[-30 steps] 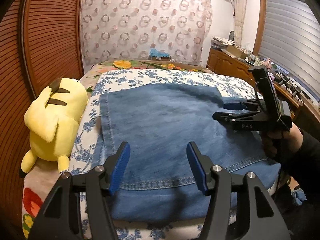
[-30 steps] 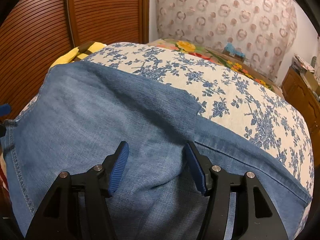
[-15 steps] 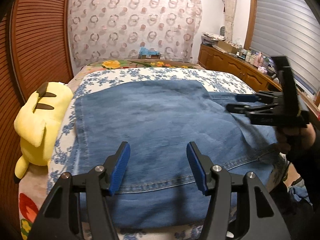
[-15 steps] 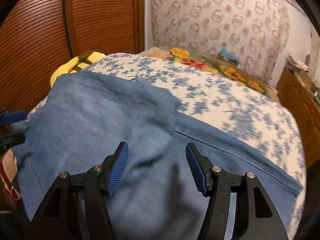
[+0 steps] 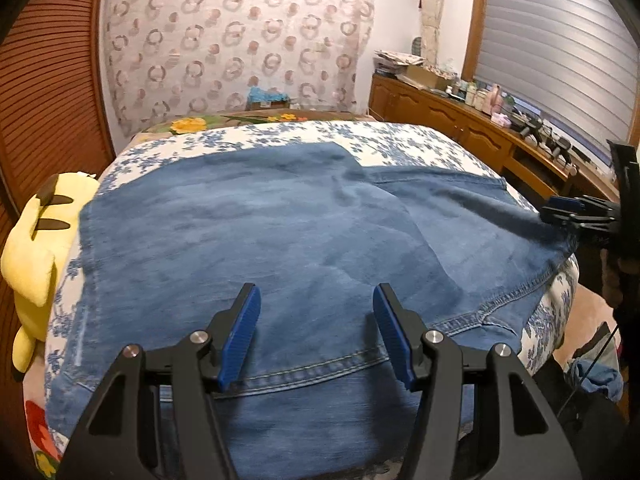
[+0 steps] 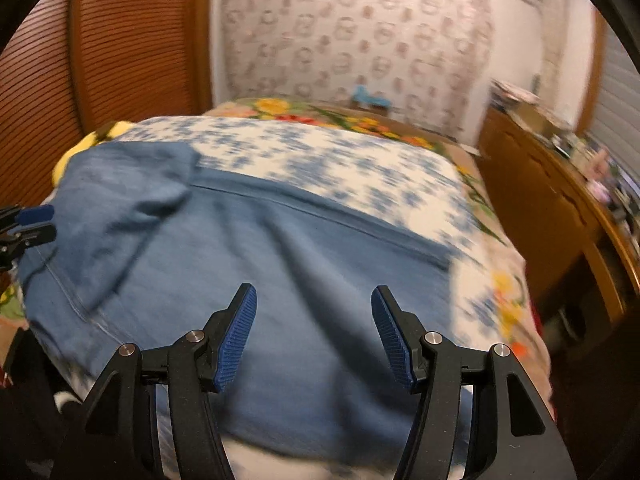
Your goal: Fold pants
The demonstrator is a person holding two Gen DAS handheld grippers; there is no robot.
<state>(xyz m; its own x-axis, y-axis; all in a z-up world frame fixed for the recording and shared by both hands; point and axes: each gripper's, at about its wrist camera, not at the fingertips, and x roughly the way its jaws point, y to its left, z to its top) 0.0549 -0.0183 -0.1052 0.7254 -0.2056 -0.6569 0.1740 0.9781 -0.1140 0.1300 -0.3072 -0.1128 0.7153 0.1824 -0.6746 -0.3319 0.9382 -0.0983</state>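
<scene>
Pants [image 5: 248, 240] of blue denim are lying spread across the floral bedspread [image 5: 400, 140], filling the middle of the left wrist view, with one folded-over layer ending at a diagonal edge toward about 2 o'clock; that flat spread is giving both grippers room to work the next fold. At 9 o'clock a yellow plush toy [image 5: 32, 248] is resting off the cloth against the bed's edge, so it is not likely to be interfering. At 6 o'clock the left gripper [image 5: 316, 336] is hovering over the stitched seam with its jaws apart and nothing between the blue pads, probably lining up on that near edge. At 3 o'clock the right gripper [image 5: 576, 216] is sitting beside the far corner of the denim; its own view shows its jaws released and empty above the cloth, seemingly heading for a fresh hold.
</scene>
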